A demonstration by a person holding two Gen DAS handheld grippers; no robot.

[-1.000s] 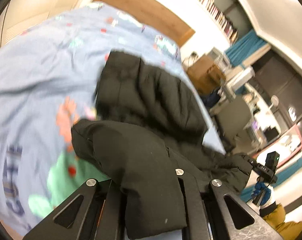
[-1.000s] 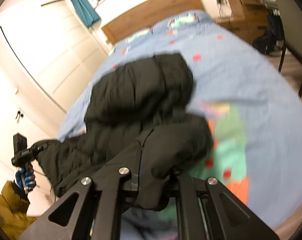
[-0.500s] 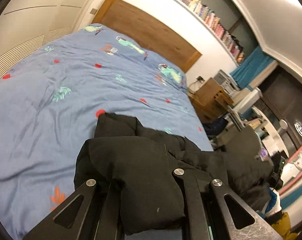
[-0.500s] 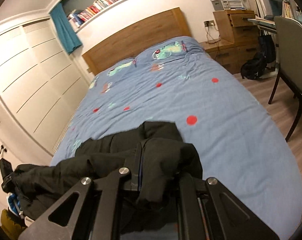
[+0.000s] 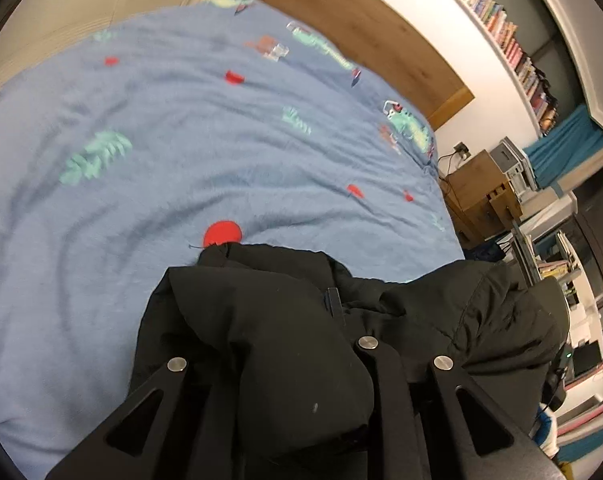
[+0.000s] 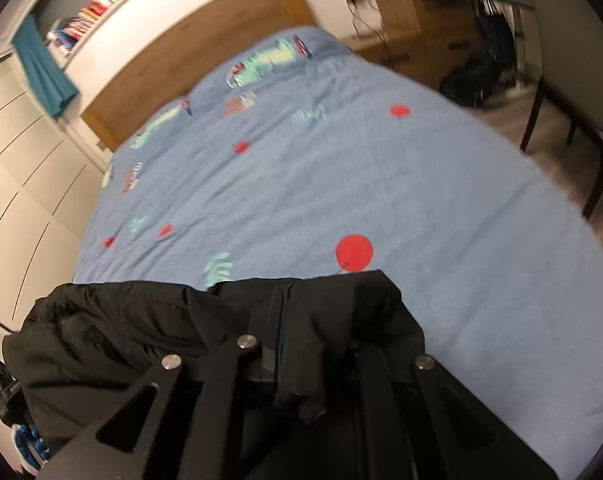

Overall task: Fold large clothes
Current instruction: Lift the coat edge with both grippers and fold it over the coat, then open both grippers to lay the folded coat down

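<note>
Now the left tongs (image 5: pixel 301 364) are opening with black jacket (image 5: pixel 285 320) cloth between them; right tongs (image 6: pixel 301 364) clamp its other corner. Lay both edges level on the bed (image 6: pixel 381 184), smoothing before letting go.

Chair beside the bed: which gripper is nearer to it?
Right. The right gripper clamps the black jacket on the chair side of the bed; the left gripper, jaws opening around the jacket's other end, is toward the wardrobe side.
</note>
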